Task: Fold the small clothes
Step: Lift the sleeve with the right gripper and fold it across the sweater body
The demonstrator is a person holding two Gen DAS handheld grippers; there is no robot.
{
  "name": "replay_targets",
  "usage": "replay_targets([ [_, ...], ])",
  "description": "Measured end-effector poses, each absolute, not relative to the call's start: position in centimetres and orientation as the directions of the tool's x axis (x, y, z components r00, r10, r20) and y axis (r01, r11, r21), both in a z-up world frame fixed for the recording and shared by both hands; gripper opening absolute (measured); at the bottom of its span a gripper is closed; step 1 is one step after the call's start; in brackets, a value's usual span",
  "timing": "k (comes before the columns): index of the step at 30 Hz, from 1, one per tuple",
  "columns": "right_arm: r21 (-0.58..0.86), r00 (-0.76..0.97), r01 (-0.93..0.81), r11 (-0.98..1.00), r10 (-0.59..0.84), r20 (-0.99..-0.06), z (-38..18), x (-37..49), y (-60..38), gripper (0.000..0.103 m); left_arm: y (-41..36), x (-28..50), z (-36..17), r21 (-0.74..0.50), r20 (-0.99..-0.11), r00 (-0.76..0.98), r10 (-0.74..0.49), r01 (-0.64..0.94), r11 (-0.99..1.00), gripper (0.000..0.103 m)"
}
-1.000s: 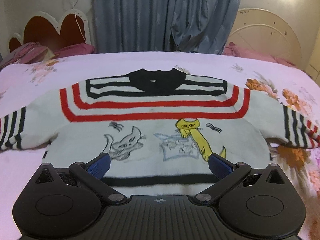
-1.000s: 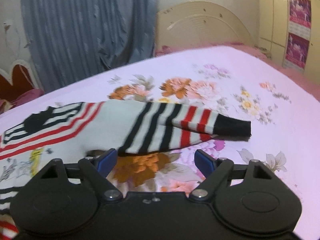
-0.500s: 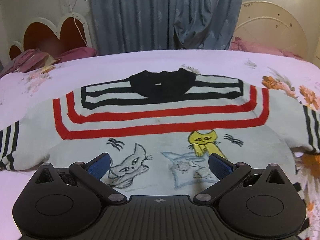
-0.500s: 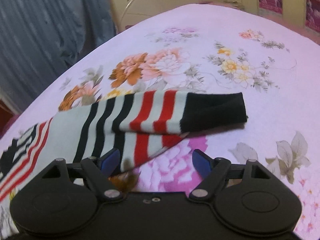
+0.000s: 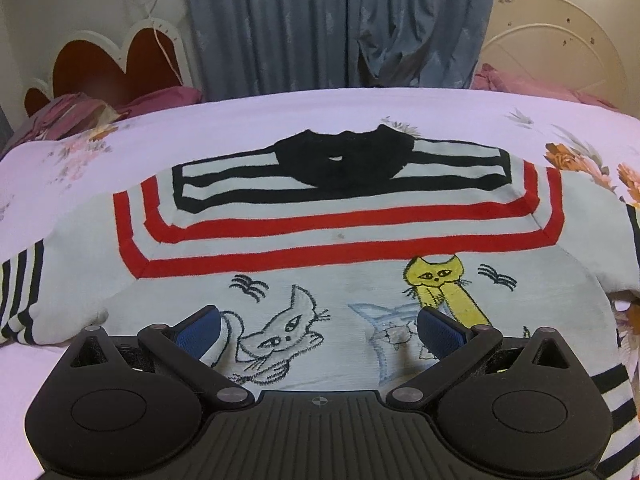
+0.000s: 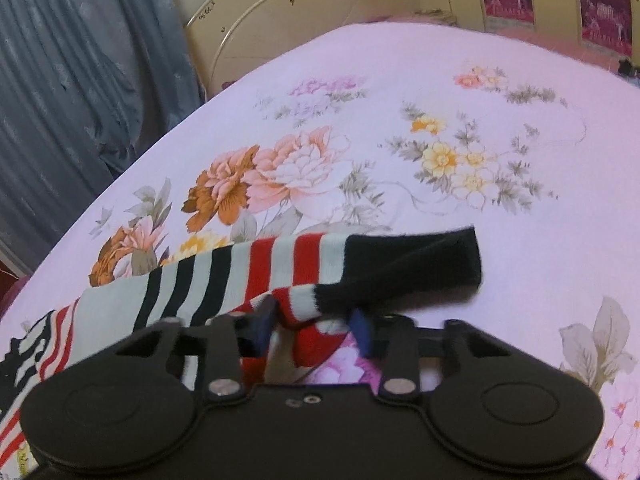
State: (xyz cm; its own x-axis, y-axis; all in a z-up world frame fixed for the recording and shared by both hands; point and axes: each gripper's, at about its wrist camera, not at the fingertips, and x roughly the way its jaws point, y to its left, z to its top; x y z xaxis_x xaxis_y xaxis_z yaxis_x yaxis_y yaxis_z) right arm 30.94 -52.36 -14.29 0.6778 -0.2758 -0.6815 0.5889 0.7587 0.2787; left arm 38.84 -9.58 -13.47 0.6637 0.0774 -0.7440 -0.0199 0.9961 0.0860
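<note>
Your kids' sweater (image 5: pixel 320 248) lay face-up on the floral bedsheet (image 6: pixel 520 168), black collar (image 5: pixel 340 160) at the far side, cat drawings toward the near hem, both sleeves spread out left & right.

Your left gripper (image 5: pixel 318 330) hung over the lower front w/ its blue pads wide apart, nothing between them; can't tell if they touched the knit.

Your right gripper (image 6: pixel 312 326) had its pads drawn in narrow around the right sleeve (image 6: pixel 248 276), pinching bunched red/white fabric just inboard of the black cuff (image 6: pixel 412 264). The cuff stuck out past the pads to the right. That view was a bit blurred, so how firm the pinch was is hard to say.

Step in hand, prob: first sleeve fold, right sleeve gripped & ready to go across the chest.

Next move, IMO: lift enough to clear the sheet, carry the cuff left over the body approx to the red stripes, lay it flat, then release. Left gripper could pin the torso so it doesn't drag. Watch for the bunched knit slipping out.
</note>
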Motion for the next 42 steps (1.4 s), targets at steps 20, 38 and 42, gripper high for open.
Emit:
replay_targets([
  [20,0.198,0.827,-0.005,0.980,0.115,-0.550,-8.7,37.1,-30.3,0.015,-4.7,38.1,-11.8,0.047,-0.722,0.684,0.103,-0.099,0.994,0.103],
  [38,0.107,0.742,-0.180,0.978,0.206,-0.638,-11.7,35.0,-22.1,0.062,-4.7,40.1,-14.0,-0.227,-0.751,0.622,-0.223,0.074,0.971,0.103],
  [42,0.079,0.745,-0.083,0.993,0.114,-0.657,-12.4,33.2,-25.4,0.064,-7.5,41.0,-14.8,-0.331,-0.719,0.611,-0.331,0.118,0.936,0.102],
])
